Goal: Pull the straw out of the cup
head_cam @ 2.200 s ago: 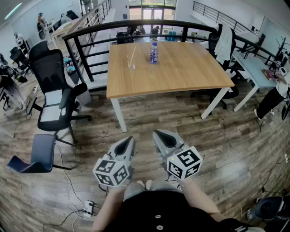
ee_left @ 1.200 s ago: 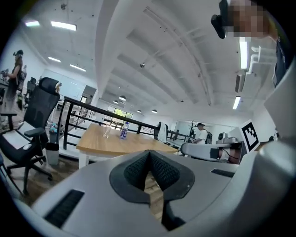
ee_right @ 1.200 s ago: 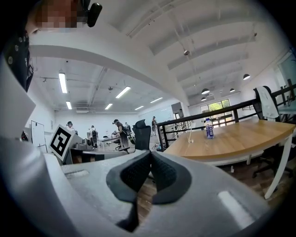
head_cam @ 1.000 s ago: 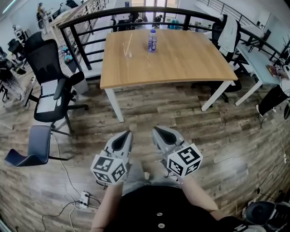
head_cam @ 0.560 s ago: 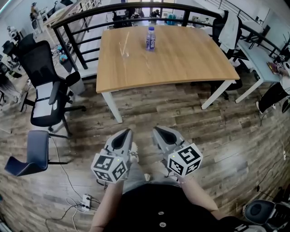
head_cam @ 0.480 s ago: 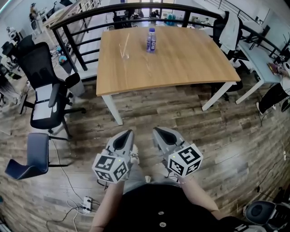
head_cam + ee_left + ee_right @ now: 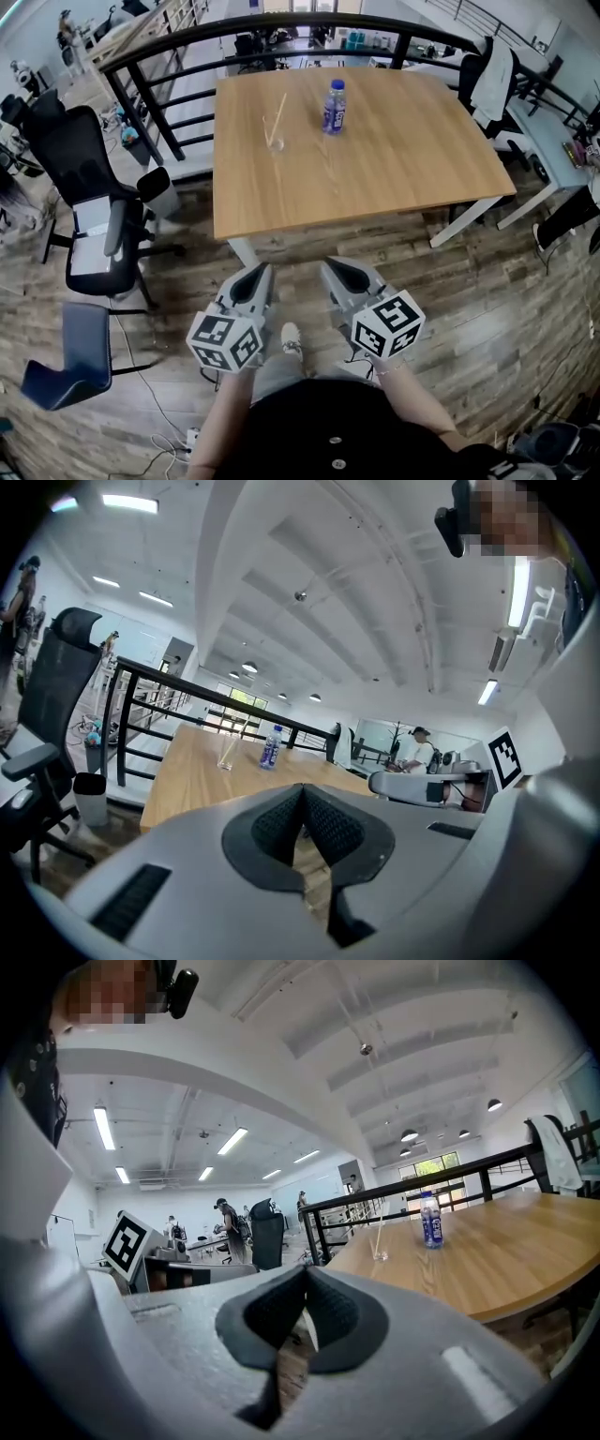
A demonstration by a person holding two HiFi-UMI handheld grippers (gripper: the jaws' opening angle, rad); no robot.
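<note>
A clear cup (image 7: 275,143) with a pale straw (image 7: 277,116) leaning in it stands on the wooden table (image 7: 375,169), near its far left part. In the left gripper view the cup (image 7: 226,759) is small and distant; in the right gripper view the cup (image 7: 380,1253) and its straw (image 7: 379,1230) are equally far off. My left gripper (image 7: 259,272) and right gripper (image 7: 332,266) are held side by side over the floor, short of the table's near edge. Both point at the table. Their jaws are shut and hold nothing.
A blue-labelled water bottle (image 7: 334,106) stands right of the cup. Black office chairs (image 7: 89,178) and a blue chair (image 7: 66,361) sit to the left. A black railing (image 7: 159,56) runs behind the table. Another desk (image 7: 553,150) stands at right. Cables (image 7: 178,436) lie on the floor.
The table, cup and bottle have come nearer and lower in the head view as the person walks toward them. Both grippers keep their pose and stay shut.
</note>
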